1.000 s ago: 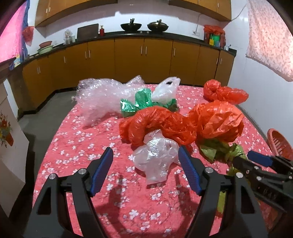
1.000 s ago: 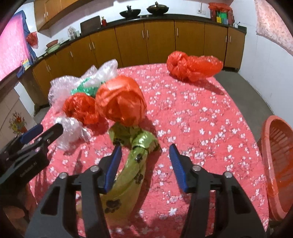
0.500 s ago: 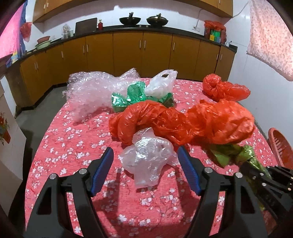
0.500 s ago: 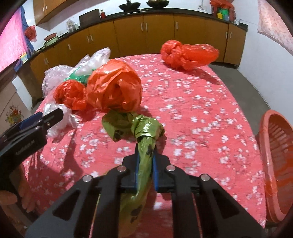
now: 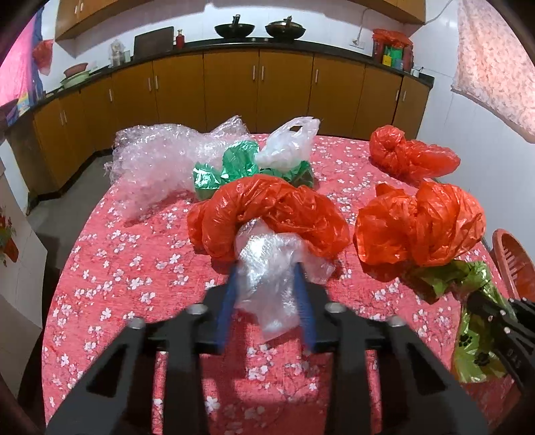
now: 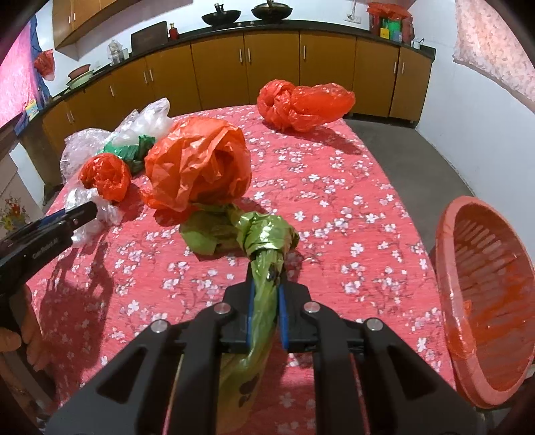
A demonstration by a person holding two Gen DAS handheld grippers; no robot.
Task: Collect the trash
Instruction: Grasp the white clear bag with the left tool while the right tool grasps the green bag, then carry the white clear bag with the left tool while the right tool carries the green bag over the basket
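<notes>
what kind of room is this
Most likely a home kitchen. Wooden cabinets run under a dark counter along the far wall, two woks sit on it, and the trash bags lie on a table with a floral cloth.

left gripper [image 5: 267,301] | closed onto clear plastic wad [image 5: 267,277] | since 0.5 s ago

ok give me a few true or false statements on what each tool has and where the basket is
1. The right tool is shut on the green bag. True.
2. The left tool is wide open over bare cloth. False: its fingers close on the clear plastic wrap.
3. The orange basket holds several bags. False: no bags show inside it.
4. A knotted red bag lies alone at the table's far end. True.
</notes>
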